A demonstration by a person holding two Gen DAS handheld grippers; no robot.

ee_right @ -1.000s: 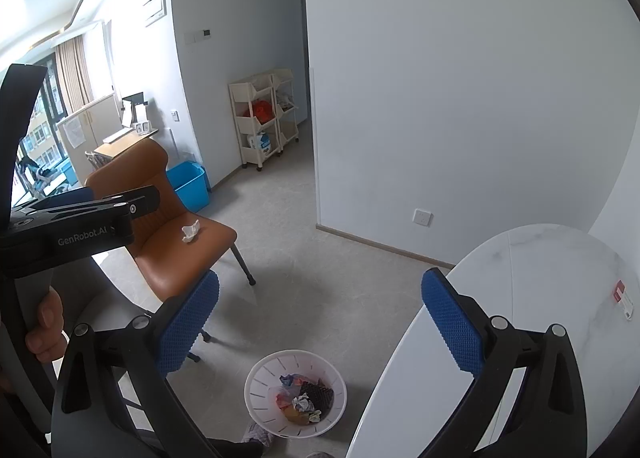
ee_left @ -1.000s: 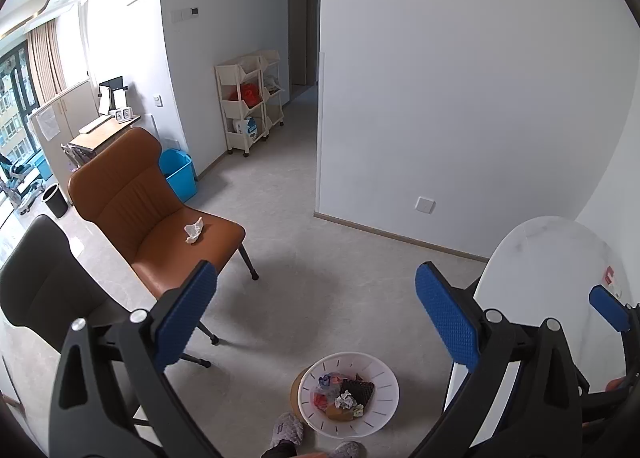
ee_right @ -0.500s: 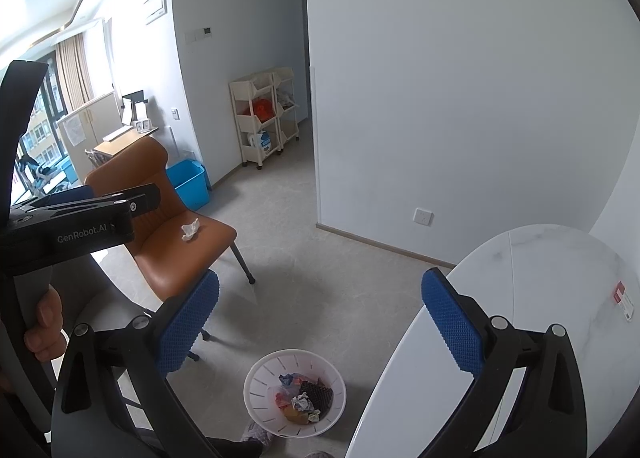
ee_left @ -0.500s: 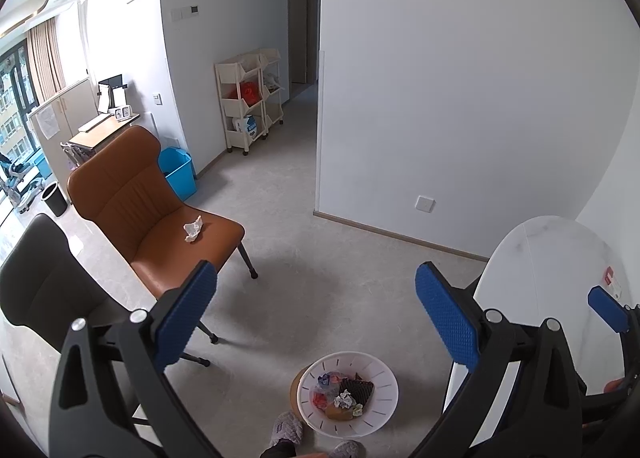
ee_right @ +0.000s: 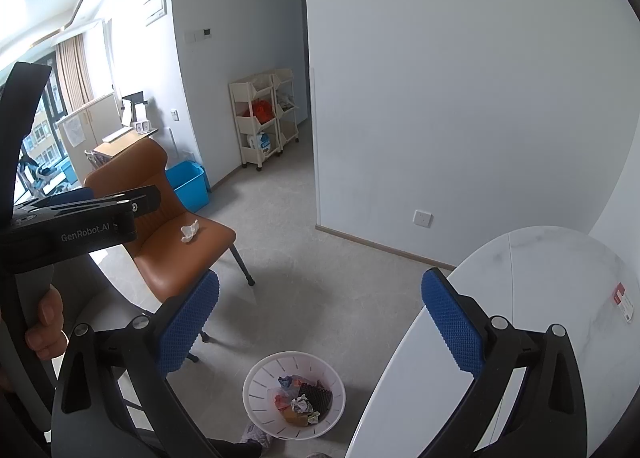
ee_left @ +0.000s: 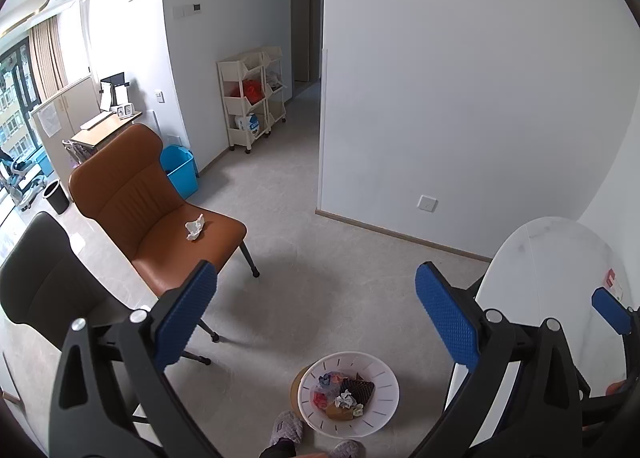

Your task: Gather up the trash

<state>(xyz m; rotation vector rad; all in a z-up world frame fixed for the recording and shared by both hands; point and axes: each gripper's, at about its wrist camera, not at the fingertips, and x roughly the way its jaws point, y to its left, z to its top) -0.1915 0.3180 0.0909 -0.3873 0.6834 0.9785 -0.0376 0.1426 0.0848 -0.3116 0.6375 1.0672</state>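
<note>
A crumpled white tissue point(ee_left: 195, 227) lies on the seat of a brown chair point(ee_left: 160, 218); it also shows in the right wrist view point(ee_right: 189, 231). A white slotted waste basket point(ee_left: 384, 414) with several scraps inside stands on the floor below me, also seen in the right wrist view point(ee_right: 256, 394). My left gripper point(ee_left: 316, 322) is open and empty, held high above the floor. My right gripper point(ee_right: 320, 328) is open and empty, beside the white table point(ee_right: 540, 298). The left gripper's body point(ee_right: 80, 230) shows at the left of the right wrist view.
A dark chair point(ee_left: 36, 278) stands left of the brown one. A blue bin point(ee_left: 180, 170) and a cream shelf cart point(ee_left: 252, 98) stand along the far wall. A red-and-white tag point(ee_right: 624, 302) lies on the table. My slippered feet point(ee_left: 286, 432) are by the basket.
Both views have barely shifted; nothing was taken hold of or let go.
</note>
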